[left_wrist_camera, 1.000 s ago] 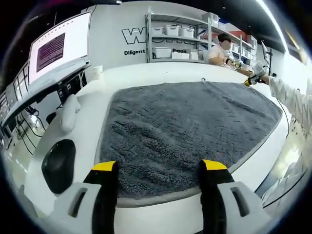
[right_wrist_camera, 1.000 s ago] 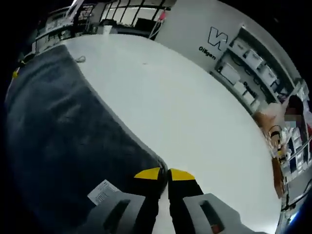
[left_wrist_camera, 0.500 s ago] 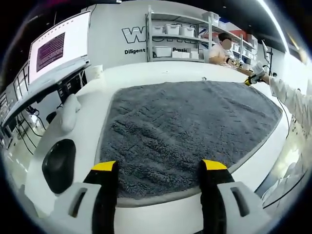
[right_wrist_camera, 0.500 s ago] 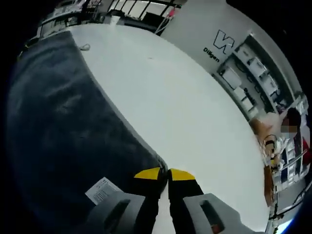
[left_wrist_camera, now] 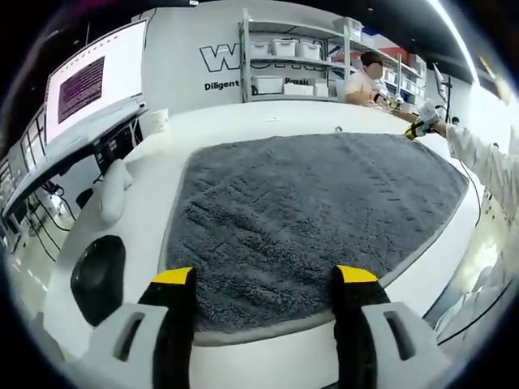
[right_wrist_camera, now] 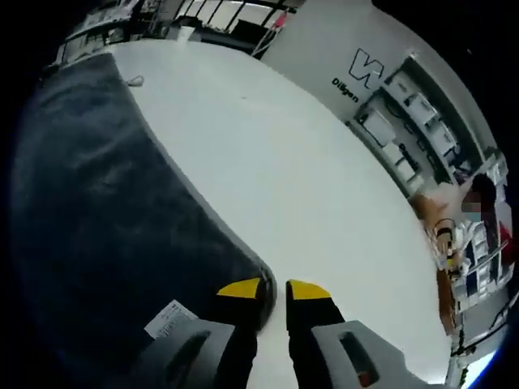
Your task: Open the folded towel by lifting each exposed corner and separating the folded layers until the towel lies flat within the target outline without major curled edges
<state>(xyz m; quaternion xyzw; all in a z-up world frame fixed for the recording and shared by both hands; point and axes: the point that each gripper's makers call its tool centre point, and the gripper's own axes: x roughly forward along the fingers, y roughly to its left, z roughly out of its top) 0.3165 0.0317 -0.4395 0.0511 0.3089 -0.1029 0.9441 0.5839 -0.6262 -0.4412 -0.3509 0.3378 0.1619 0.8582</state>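
My left gripper (left_wrist_camera: pixel 264 279) hovers fingers wide over the fluffy grey towel (left_wrist_camera: pixel 316 211); my right gripper (right_wrist_camera: pixel 272 288), fingers narrowly parted, at its rounded corner

Illumination was bright, even and overhead. In the left gripper view a ceiling light strip (left_wrist_camera: pixel 451 31) ran along the upper right and was overexposed. The white surface (left_wrist_camera: pixel 243 121) reflected strongly and lost detail near the right edge. The grey towel (left_wrist_camera: pixel 308 211) showed sharp pile texture at centre and cast only a thin, soft shadow along its near edge. Fisheye distortion bent the shelving (left_wrist_camera: pixel 296 61) and the surface outline. In the right gripper view the towel (right_wrist_camera: pixel 97 219) rendered very dark, with little texture; the surface (right_wrist_camera: pixel 308 203) appeared uniformly bright. Focus softened toward the periphery.
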